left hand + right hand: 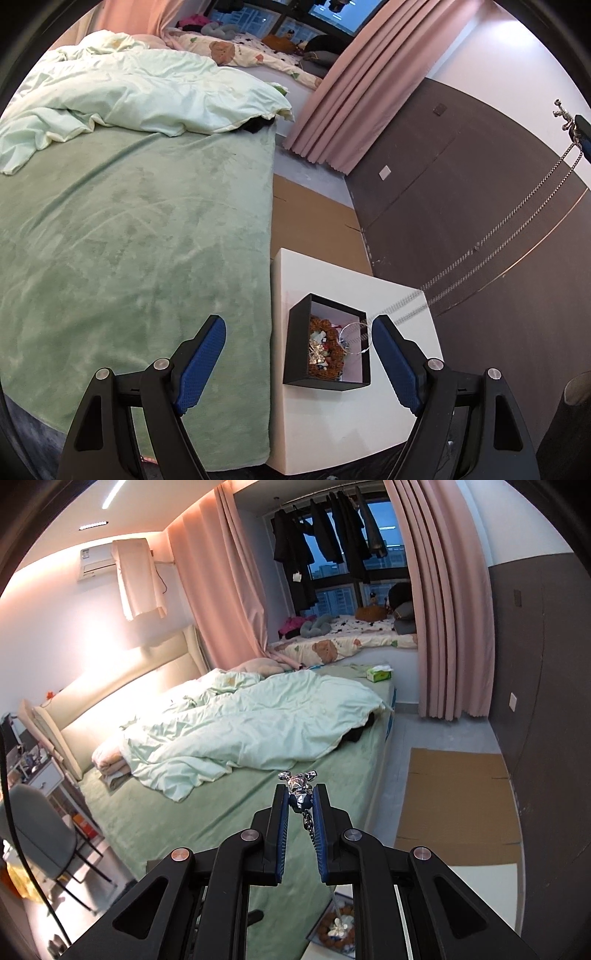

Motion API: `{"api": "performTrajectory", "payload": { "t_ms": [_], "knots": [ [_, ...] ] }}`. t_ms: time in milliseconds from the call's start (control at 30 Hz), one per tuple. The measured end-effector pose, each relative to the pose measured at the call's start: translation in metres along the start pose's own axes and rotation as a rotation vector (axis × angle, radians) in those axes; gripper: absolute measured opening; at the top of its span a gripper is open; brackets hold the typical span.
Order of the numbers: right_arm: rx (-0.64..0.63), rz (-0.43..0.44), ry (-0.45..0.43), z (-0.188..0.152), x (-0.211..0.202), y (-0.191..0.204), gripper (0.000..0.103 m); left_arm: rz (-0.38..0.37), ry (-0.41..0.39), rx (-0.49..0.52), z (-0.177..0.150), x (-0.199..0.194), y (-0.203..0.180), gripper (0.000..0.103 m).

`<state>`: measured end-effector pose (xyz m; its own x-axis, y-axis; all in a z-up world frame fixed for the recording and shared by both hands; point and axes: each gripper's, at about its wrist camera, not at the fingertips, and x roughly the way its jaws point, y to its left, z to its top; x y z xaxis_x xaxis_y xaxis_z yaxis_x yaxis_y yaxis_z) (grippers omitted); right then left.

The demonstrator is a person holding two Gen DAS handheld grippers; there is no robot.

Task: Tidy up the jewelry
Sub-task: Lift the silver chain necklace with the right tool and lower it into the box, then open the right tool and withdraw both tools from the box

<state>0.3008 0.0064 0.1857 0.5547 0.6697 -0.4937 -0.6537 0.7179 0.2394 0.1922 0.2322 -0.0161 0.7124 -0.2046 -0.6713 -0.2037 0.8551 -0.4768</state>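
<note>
The right claw (pixel 300 800) is closed on the silver pendant (pixel 299 788) of a necklace chain (pixel 517 236), which hangs in a long slant down into the black box (pixel 295 347) on the white surface (pixel 332 417). The left claw (pixel 299 347) stands open just above this box — the nearer one — holding nothing.
</note>
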Motion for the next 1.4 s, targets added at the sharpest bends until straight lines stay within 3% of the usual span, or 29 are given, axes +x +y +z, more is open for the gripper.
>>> {"api": "performTrajectory", "payload": {
  "t_ms": [433, 667, 800, 867, 933, 1000, 1400],
  "knots": [
    [0.052, -0.022, 0.057, -0.025, 0.020, -0.029, 0.014, 0.012, 0.012, -0.019, -0.001, 0.006, 0.011, 0.082],
    [0.088, -0.020, 0.164, -0.069, 0.062, -0.047, 0.014, 0.021, 0.033, -0.020, -0.004, 0.016, 0.013, 0.082],
    [0.145, -0.013, 0.282, -0.110, 0.100, -0.065, 0.015, 0.030, 0.045, -0.015, -0.006, 0.021, 0.014, 0.082],
    [0.182, -0.019, 0.335, -0.126, 0.113, -0.076, 0.019, 0.034, 0.051, -0.012, -0.007, 0.023, 0.015, 0.082],
    [0.228, -0.021, 0.366, -0.144, 0.121, -0.088, 0.037, 0.040, 0.056, -0.012, -0.008, 0.025, 0.017, 0.082],
    [0.251, -0.031, 0.368, -0.156, 0.121, -0.097, 0.042, 0.044, 0.060, -0.016, -0.008, 0.028, 0.019, 0.082],
    [0.336, -0.052, 0.339, -0.198, 0.075, -0.130, 0.043, 0.027, 0.093, 0.021, -0.019, 0.044, -0.003, 0.082]
  ]
}}
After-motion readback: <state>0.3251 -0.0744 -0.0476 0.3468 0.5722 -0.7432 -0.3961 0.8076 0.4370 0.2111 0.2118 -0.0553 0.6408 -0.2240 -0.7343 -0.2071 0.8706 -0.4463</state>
